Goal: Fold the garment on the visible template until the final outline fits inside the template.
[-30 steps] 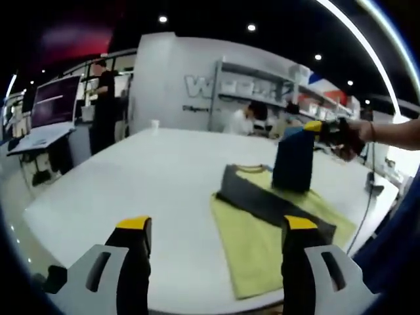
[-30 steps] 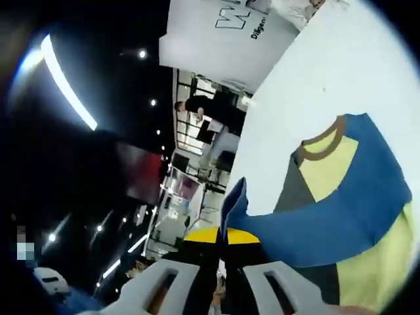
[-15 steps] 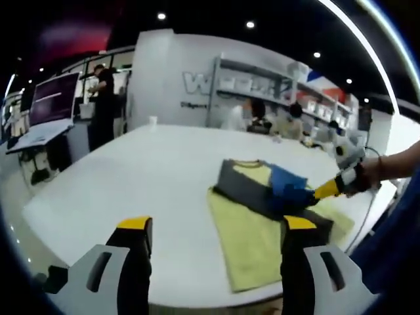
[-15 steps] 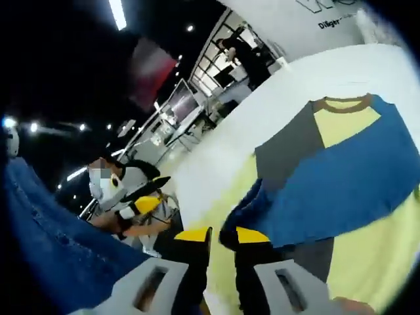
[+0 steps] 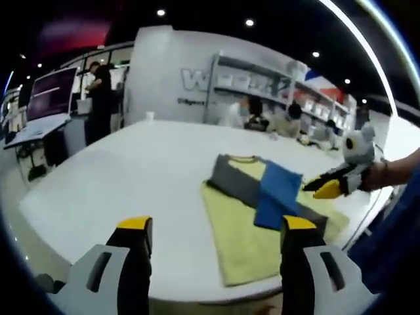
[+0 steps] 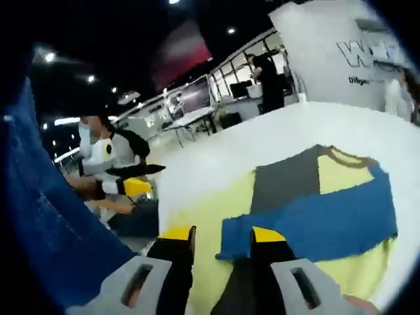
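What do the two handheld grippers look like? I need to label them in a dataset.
The left gripper has two black jaws with yellow tips rising from pale grey slotted bodies. The right gripper is built the same: black jaws, yellow tips, grey slotted bodies. Seen in the left gripper view, the right gripper carries a pale grey box on top. Blue fabric, probably the person's clothing, shows beside it.

White table (image 5: 131,170); rear shelving (image 5: 262,82); monitor (image 5: 52,92) on desk; standing person (image 5: 100,98) (dark clothes).
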The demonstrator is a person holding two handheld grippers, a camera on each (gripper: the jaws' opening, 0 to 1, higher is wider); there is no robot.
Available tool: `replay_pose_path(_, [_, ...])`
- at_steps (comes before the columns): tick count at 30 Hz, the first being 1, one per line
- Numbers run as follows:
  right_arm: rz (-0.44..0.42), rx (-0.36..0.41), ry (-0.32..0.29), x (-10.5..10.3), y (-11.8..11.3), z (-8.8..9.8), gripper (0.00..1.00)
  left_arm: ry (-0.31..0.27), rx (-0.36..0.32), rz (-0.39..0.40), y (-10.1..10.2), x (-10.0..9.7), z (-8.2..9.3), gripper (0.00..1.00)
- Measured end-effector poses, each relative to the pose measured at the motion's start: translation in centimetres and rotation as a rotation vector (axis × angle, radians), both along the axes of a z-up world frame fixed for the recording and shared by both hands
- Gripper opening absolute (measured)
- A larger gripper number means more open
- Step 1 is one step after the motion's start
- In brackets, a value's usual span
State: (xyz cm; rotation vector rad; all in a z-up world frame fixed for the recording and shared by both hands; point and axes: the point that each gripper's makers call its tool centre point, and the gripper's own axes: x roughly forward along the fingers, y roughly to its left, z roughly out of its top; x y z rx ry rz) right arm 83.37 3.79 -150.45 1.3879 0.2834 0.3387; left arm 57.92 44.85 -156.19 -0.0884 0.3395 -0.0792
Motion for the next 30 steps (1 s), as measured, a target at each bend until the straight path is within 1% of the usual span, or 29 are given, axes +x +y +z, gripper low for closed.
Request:
replay_pose_path(1, [0.007, 0.000, -0.001, 0.1, 1.1, 0.5, 0.29, 0.000, 0.002, -0.001, 1.1, -0.1, 0.0, 0.79])
replay_pose_path(3, [0.052, 0.026, -0.014, 0.2, 4.3, 1.8, 0.28, -0.004, -0.006, 0.008, 2.4, -0.2, 0.1, 0.79])
replay_pose_path(4, [0.056, 0.028, -0.015, 0.3, 4.9, 1.9, 0.28, -0.006, -0.006, 0.008, 2.6, -0.3, 0.2, 0.79])
replay_pose_path(5, [0.076, 0.033, -0.022, 0.3, 6.3, 2.5, 0.26, -0.003, -0.006, 0.009, 3.4, -0.3, 0.1, 0.79])
replay_pose_path(6, [0.084, 0.036, -0.024, 0.3, 7.0, 2.7, 0.25, -0.003, -0.004, 0.009, 3.7, -0.3, 0.1, 0.79])
replay_pose_path(7, [0.097, 0.050, -0.021, 0.4, 8.4, 3.1, 0.23, -0.004, 0.004, 0.007, 3.5, -0.3, 0.3, 0.79])
replay_pose_path(9, [0.106, 0.053, -0.021, 0.5, 9.0, 3.2, 0.23, -0.006, 0.005, 0.007, 4.2, -0.2, 0.3, 0.79])
replay_pose_path(10, [0.128, 0.056, -0.024, 0.5, 10.5, 3.7, 0.23, -0.010, -0.001, 0.010, 4.5, -0.2, 0.4, 0.79])
replay_pose_path(12, [0.149, 0.065, -0.023, 0.6, 11.8, 4.0, 0.22, -0.008, -0.004, 0.012, 4.8, -0.2, 0.3, 0.79])
replay_pose_path(15, [0.169, 0.074, -0.026, 0.8, 13.0, 4.4, 0.22, -0.011, -0.001, 0.015, 5.0, -0.2, 0.4, 0.79])
replay_pose_path(17, [0.216, 0.089, -0.034, 0.6, 15.4, 5.4, 0.21, -0.014, -0.003, 0.017, 5.3, -0.3, 0.4, 0.79])
replay_pose_path(18, [0.226, 0.091, -0.035, 0.6, 16.0, 5.7, 0.19, -0.013, -0.004, 0.017, 5.4, -0.3, 0.4, 0.79])
replay_pose_path(19, [0.264, 0.099, -0.035, 0.5, 17.4, 6.3, 0.17, -0.013, -0.001, 0.017, 5.5, -0.3, 0.4, 0.79])
replay_pose_path(21, [0.293, 0.104, -0.034, 0.4, 18.3, 6.9, 0.10, -0.014, -0.001, 0.019, 5.3, -0.4, 0.5, 0.78])
replay_pose_path(22, [0.306, 0.108, -0.035, 0.3, 18.6, 7.2, 0.03, -0.014, -0.001, 0.020, 5.4, -0.4, 0.5, 0.78])
replay_pose_path(23, [0.329, 0.106, -0.037, 0.2, 19.1, 7.6, 0.00, -0.017, -0.004, 0.024, 5.5, -0.4, 0.5, 0.78])
replay_pose_path(25, [0.374, 0.102, -0.041, 0.0, 20.2, 8.5, 0.00, -0.023, -0.008, 0.033, 5.8, -0.5, 0.5, 0.78])
replay_pose_path(27, [0.411, 0.081, -0.048, -0.3, 20.8, 9.0, 0.00, -0.024, -0.010, 0.035, 5.8, -0.5, 0.5, 0.78])
replay_pose_path(28, [0.461, 0.071, -0.051, -0.7, 21.5, 9.6, 0.00, -0.025, -0.012, 0.039, 6.0, -0.6, 0.3, 0.78])
replay_pose_path(30, [0.486, 0.067, -0.055, -0.9, 21.9, 9.8, 0.00, -0.025, -0.012, 0.041, 6.1, -0.6, 0.2, 0.78])
